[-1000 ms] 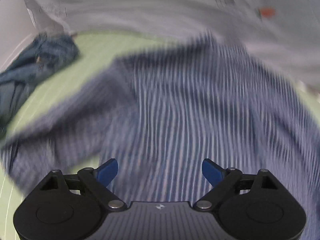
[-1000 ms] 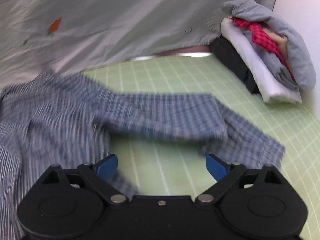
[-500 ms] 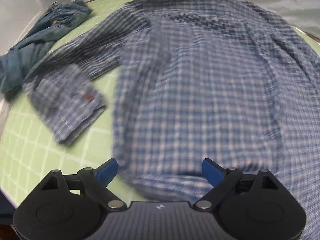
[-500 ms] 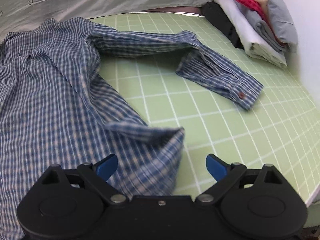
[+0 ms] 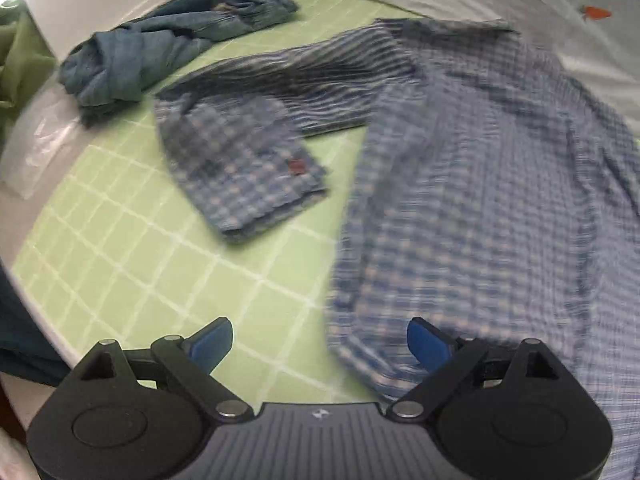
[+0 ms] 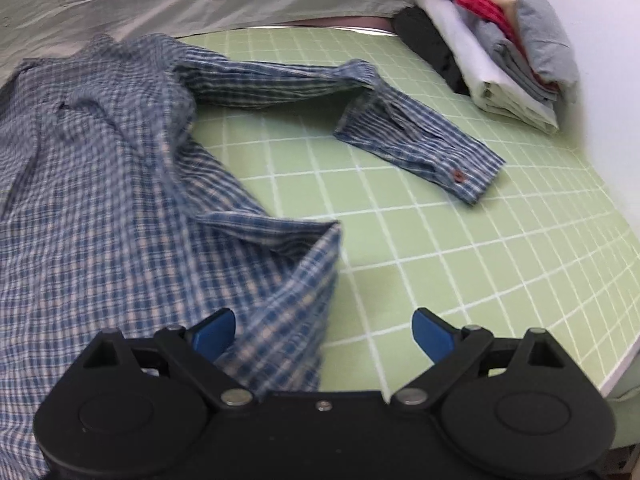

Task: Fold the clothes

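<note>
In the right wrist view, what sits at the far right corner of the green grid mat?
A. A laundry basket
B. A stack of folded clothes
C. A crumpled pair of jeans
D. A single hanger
B. A stack of folded clothes, with grey, white, red and black layers, rests at the green grid mat's far right corner, beyond the plaid shirt's sleeve cuff.

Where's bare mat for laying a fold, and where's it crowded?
Free: mat between the shirt's hem, right cuff and the near edge; also the near-left patch below the left cuff. Crowded: far right by the folded stack; far left by the crumpled denim.
</note>
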{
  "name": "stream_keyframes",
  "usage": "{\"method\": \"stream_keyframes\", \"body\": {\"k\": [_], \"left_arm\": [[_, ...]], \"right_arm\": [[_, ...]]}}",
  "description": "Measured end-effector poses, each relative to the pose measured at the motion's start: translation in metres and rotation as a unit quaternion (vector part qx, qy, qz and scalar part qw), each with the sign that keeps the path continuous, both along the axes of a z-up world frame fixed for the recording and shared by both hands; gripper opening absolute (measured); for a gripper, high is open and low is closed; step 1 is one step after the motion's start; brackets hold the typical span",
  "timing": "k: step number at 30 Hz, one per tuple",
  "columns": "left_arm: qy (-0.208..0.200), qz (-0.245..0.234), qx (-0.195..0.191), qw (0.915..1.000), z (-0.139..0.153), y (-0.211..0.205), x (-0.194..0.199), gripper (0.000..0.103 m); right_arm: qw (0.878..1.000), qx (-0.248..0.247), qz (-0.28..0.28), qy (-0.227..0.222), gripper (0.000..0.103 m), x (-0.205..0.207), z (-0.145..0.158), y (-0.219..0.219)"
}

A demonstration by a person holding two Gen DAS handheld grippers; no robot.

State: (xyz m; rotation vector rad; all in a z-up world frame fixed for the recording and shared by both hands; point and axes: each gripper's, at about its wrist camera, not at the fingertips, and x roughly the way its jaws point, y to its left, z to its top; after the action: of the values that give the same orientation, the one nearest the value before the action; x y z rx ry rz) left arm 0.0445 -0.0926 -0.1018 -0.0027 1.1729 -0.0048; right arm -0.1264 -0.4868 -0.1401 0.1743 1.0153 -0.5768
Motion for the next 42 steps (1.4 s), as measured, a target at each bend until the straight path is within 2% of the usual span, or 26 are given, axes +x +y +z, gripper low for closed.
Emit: {"method": "stream_keyframes", "body": {"k": [4, 6, 7, 8, 9, 10, 11, 13, 15, 16, 19, 21, 24, 26, 28, 30, 32, 33, 34, 35, 37, 39, 42], "left_arm": [[0.016, -0.033, -0.003, 0.9993, -0.010, -0.019, 0.001, 0.094], [0.021, -0.037, -0.011, 0.9990, -0.014, -0.019, -0.001, 0.093], [0.023, -0.037, -0.019, 0.9989, -0.014, -0.017, -0.002, 0.089], [0.024, -0.035, -0.027, 0.9987, -0.014, -0.013, -0.002, 0.086], [0.026, -0.031, -0.033, 0.9986, -0.015, -0.009, -0.001, 0.075], [0.029, -0.027, -0.037, 0.9985, -0.016, -0.005, 0.000, 0.066], [0.033, -0.021, -0.040, 0.9984, -0.017, 0.000, 0.001, 0.062], [0.041, -0.012, -0.049, 0.9979, -0.019, 0.011, 0.003, 0.038], [0.046, -0.005, -0.061, 0.9970, -0.021, 0.022, 0.002, 0.020], [0.047, -0.001, -0.067, 0.9966, -0.021, 0.027, 0.002, 0.014], [0.038, 0.018, -0.087, 0.9954, -0.015, 0.046, 0.001, 0.006], [0.029, 0.027, -0.102, 0.9940, -0.005, 0.062, 0.002, 0.006], [0.005, 0.040, -0.124, 0.9914, 0.018, 0.084, 0.001, 0.005], [-0.009, 0.053, -0.129, 0.9902, 0.029, 0.098, 0.001, 0.005], [-0.009, 0.070, -0.112, 0.9912, 0.023, 0.107, 0.002, 0.006], [0.010, 0.078, -0.073, 0.9942, 0.008, 0.108, 0.003, 0.009], [0.027, 0.059, -0.038, 0.9972, 0.001, 0.100, 0.000, 0.016], [0.027, 0.050, -0.037, 0.9977, 0.001, 0.095, -0.003, 0.034], [0.027, 0.044, -0.045, 0.9976, 0.001, 0.092, -0.006, 0.053], [0.027, 0.042, -0.057, 0.9971, 0.001, 0.089, -0.009, 0.060], [0.029, 0.042, -0.077, 0.9957, 0.000, 0.083, -0.011, 0.064], [0.038, 0.041, -0.082, 0.9951, -0.003, 0.077, -0.011, 0.064], [0.044, 0.014, -0.052, 0.9975, -0.009, 0.061, -0.015, 0.064]], "right_arm": [[1.000, 0.013, 0.016, 0.000, 0.096, 0.007, -0.003, 0.007], [1.000, 0.016, 0.013, 0.001, 0.088, 0.006, -0.004, 0.008], [1.000, 0.017, 0.012, 0.000, 0.077, 0.004, -0.004, 0.007], [1.000, 0.018, 0.008, -0.003, 0.062, 0.001, -0.003, 0.006], [1.000, 0.021, 0.002, -0.006, 0.055, -0.003, -0.002, 0.003], [1.000, 0.026, -0.008, -0.012, 0.041, -0.008, -0.001, -0.001], [0.999, 0.033, -0.019, -0.019, 0.032, -0.013, 0.001, -0.006], [0.998, 0.047, -0.041, -0.032, 0.029, -0.023, 0.003, -0.016], [0.996, 0.062, -0.056, -0.037, 0.021, -0.030, 0.002, -0.024], [0.995, 0.064, -0.060, -0.038, 0.018, -0.033, 0.002, -0.027], [0.995, 0.064, -0.060, -0.044, 0.007, -0.040, 0.003, -0.030], [0.994, 0.067, -0.058, -0.060, 0.002, -0.047, 0.008, -0.032], [0.994, 0.053, -0.049, -0.085, 0.001, -0.058, 0.026, -0.031], [0.990, 0.074, -0.051, -0.105, 0.001, -0.067, 0.035, -0.033], [0.988, 0.099, -0.058, -0.106, 0.001, -0.072, 0.033, -0.035], [0.991, 0.098, -0.052, -0.079, 0.001, -0.070, 0.021, -0.031], [0.998, 0.055, -0.025, -0.025, 0.003, -0.063, 0.009, -0.016], [0.999, 0.042, -0.014, -0.008, 0.004, -0.059, 0.007, -0.010], [0.999, 0.040, -0.010, -0.003, 0.013, -0.059, 0.006, -0.008], [0.999, 0.046, -0.012, -0.007, 0.028, -0.058, 0.007, -0.007], [0.998, 0.061, -0.019, -0.020, 0.039, -0.058, 0.009, -0.008], [0.997, 0.069, -0.023, -0.025, 0.040, -0.055, 0.009, -0.008], [0.998, 0.067, -0.018, -0.014, 0.041, -0.049, 0.006, -0.006]]}}
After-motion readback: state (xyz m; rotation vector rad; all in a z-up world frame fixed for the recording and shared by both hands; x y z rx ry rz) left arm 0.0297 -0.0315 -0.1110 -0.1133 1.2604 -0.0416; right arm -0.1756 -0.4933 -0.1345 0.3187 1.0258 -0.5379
